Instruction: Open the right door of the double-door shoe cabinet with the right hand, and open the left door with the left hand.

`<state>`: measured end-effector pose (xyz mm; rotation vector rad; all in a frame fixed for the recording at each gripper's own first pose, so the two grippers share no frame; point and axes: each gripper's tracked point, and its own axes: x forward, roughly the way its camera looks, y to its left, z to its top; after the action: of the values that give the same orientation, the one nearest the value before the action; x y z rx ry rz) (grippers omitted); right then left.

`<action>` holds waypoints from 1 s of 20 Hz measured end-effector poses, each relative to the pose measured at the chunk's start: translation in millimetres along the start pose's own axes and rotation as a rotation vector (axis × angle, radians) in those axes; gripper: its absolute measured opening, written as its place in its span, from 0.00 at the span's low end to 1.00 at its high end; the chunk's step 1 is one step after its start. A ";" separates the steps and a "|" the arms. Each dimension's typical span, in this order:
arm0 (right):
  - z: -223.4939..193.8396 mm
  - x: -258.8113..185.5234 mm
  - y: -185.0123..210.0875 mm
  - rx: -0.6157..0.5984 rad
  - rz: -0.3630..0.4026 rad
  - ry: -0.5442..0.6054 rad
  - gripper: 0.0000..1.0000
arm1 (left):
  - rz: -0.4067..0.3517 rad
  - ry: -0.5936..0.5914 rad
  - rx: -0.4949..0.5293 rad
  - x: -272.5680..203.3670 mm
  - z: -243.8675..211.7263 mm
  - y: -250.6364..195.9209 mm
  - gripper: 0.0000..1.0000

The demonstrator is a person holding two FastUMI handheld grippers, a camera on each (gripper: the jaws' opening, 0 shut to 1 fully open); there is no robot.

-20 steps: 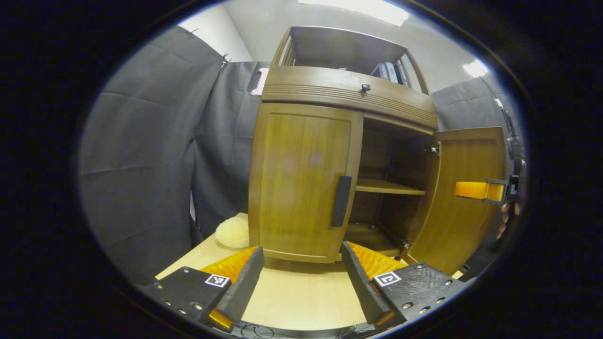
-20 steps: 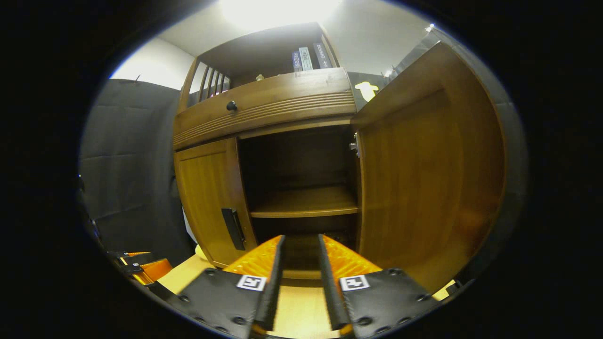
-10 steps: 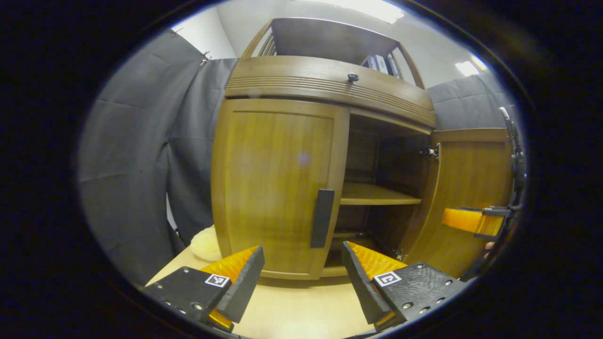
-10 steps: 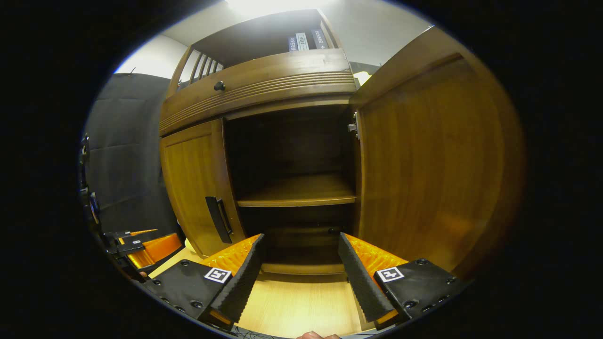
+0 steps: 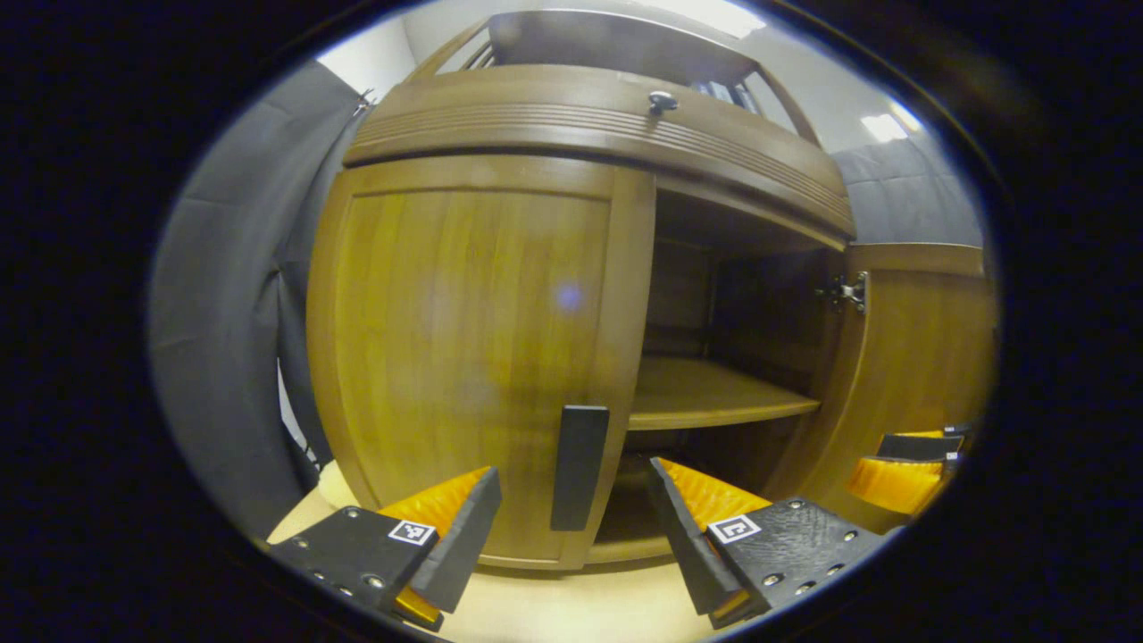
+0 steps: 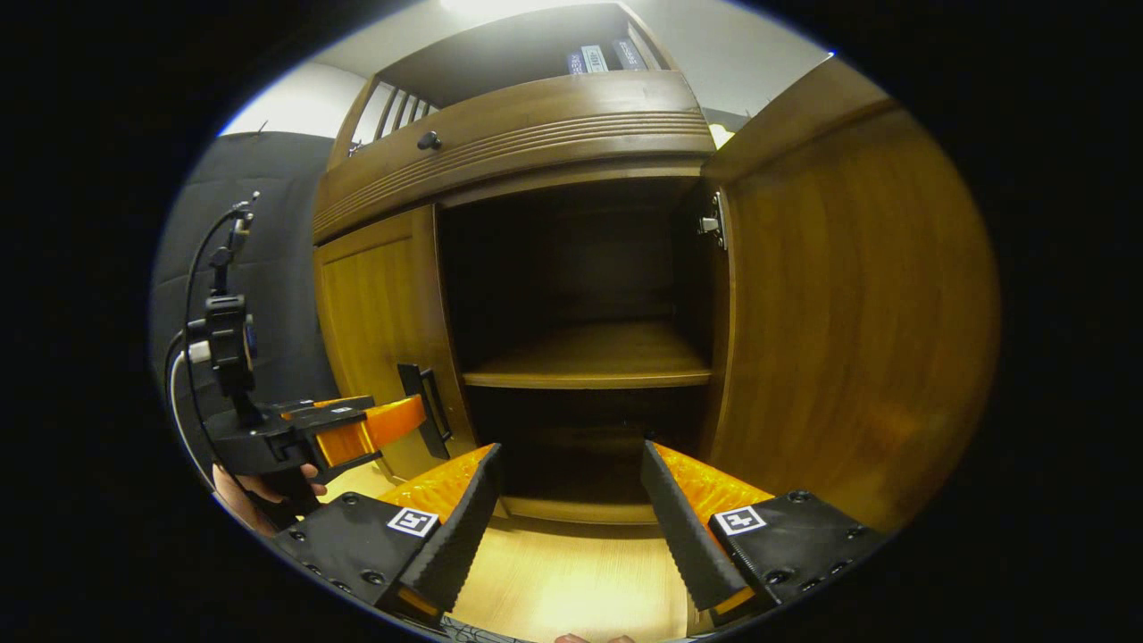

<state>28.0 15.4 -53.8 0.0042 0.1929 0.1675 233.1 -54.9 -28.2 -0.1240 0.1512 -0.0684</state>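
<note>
In the left gripper view the left door point(image 5: 473, 357) of the shoe cabinet point(image 5: 607, 121) stands shut from about 9 o'clock to the centre, its dark vertical handle point(image 5: 579, 466) at 6 o'clock. The left gripper point(image 5: 571, 509) has its fingers spread wide, one to each side of the handle and, by my reading, not touching it. Right of that lie the open compartment and its shelf point(image 5: 714, 402), then the right door point(image 5: 911, 357) swung out at 3 o'clock. The right gripper point(image 5: 897, 464) sits at 4 o'clock, low against that door.

In the right gripper view the left gripper point(image 6: 384, 424) shows at 8 o'clock beside the handle point(image 6: 424, 411); the right gripper point(image 6: 567, 482) hangs spread, holding nothing.

The right door looks done, so the left door is the step in hand. Next: close on the handle, then pull outward, swinging left.
</note>
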 end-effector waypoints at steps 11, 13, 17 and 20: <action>6.8 39.9 -7.8 -0.012 0.018 0.015 0.93 | 0.018 0.072 -0.023 43.2 -20.7 2.5 0.62; 5.2 45.4 -8.9 -0.022 0.021 0.023 0.93 | 0.016 0.061 -0.026 46.2 -19.6 2.2 0.62; 6.6 51.8 -11.1 -0.028 0.019 0.023 0.95 | -0.006 0.036 0.010 48.3 -19.7 -10.3 0.43; 8.1 55.0 -14.7 -0.024 0.015 0.024 1.00 | 0.007 0.012 0.053 47.4 -17.4 -11.1 0.29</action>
<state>85.2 10.2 -56.7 -0.0204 0.2148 0.1847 276.5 -71.7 -50.7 -0.0706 0.1621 -0.0664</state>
